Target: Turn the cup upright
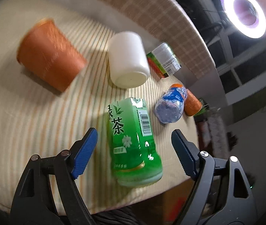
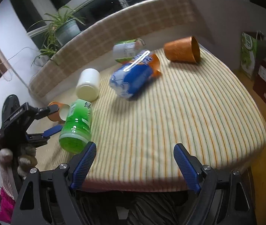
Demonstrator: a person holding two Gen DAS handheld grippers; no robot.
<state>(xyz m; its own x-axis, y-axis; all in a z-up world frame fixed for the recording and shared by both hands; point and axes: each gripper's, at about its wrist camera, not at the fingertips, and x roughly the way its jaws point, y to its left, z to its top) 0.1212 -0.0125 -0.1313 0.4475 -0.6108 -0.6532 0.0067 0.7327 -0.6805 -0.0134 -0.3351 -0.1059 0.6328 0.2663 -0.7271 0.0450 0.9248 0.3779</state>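
Several cups lie on their sides on a striped cloth point(image 2: 170, 112). A green tea-label cup point(image 1: 133, 142) point(image 2: 76, 125) lies closest to my left gripper point(image 1: 134, 133) point(image 2: 55, 119), which is open, its blue pads point(image 1: 85, 150) level with the cup's near end and apart from it. Beyond it lie a white cup point(image 1: 128, 60) point(image 2: 88, 87), a blue cup point(image 1: 170, 105) point(image 2: 131, 76), a blurred orange cup point(image 1: 50, 54) point(image 2: 55, 112) and a second orange cup point(image 1: 192, 103) point(image 2: 182, 49). My right gripper point(image 2: 134, 157) is open and holds nothing, above the cloth's front edge.
A green-and-white cup point(image 1: 163, 60) point(image 2: 127, 50) lies at the back by a checked padded rim point(image 2: 114, 28). A potted plant point(image 2: 65, 28) stands behind it. A ring light point(image 1: 245, 12) glows off to the right. A green carton point(image 2: 248, 54) and boxes sit beyond the right edge.
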